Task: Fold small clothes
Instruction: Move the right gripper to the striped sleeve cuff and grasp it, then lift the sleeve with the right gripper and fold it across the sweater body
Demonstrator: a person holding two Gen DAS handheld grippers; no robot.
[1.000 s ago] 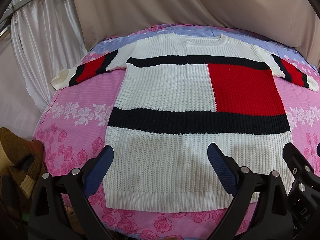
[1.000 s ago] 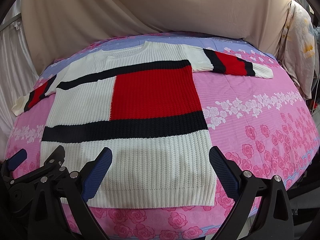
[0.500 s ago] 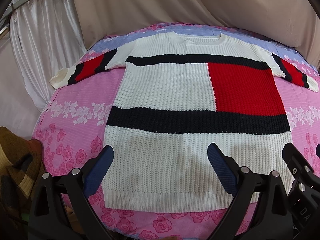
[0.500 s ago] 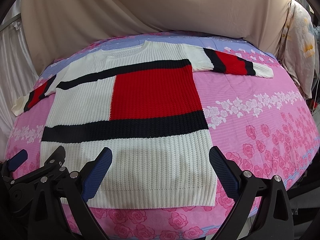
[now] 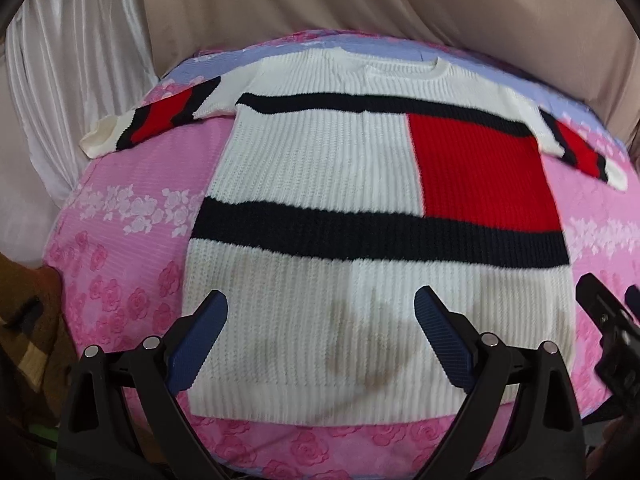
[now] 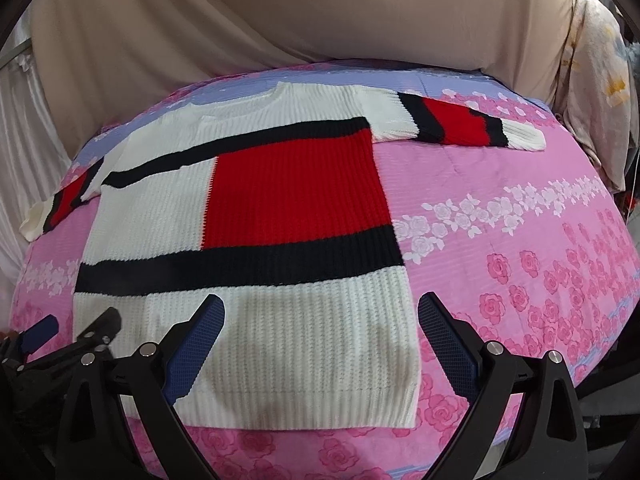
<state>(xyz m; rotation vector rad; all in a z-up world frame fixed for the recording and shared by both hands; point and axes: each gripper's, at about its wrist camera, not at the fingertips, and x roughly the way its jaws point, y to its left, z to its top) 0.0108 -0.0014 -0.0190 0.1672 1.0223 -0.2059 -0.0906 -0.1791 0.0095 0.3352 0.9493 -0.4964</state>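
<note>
The left claw (image 5: 320, 320) hangs with its jaws spread wide and nothing between them, over the near left part of the sweater's hem, and the right claw (image 6: 320, 320) is the same, wide and empty, over the near right part. The sweater (image 5: 340, 168) lies flat and face up on the pink flowered bedspread (image 5: 132, 208), neck at the far side, both sleeves stretched out sideways, so no fold has been made yet. The knit is thick and loose (chunky ribbing all over), and that is where trouble could come from: a pinch at the hem might catch only the top layer, so the front lifts away from the back and the fold goes crooked. A pinch that goes too deep could grab the bedspread too. The left sleeve (image 5: 152, 124) ends near the bed's edge and might slide off if the body is tugged.
</note>
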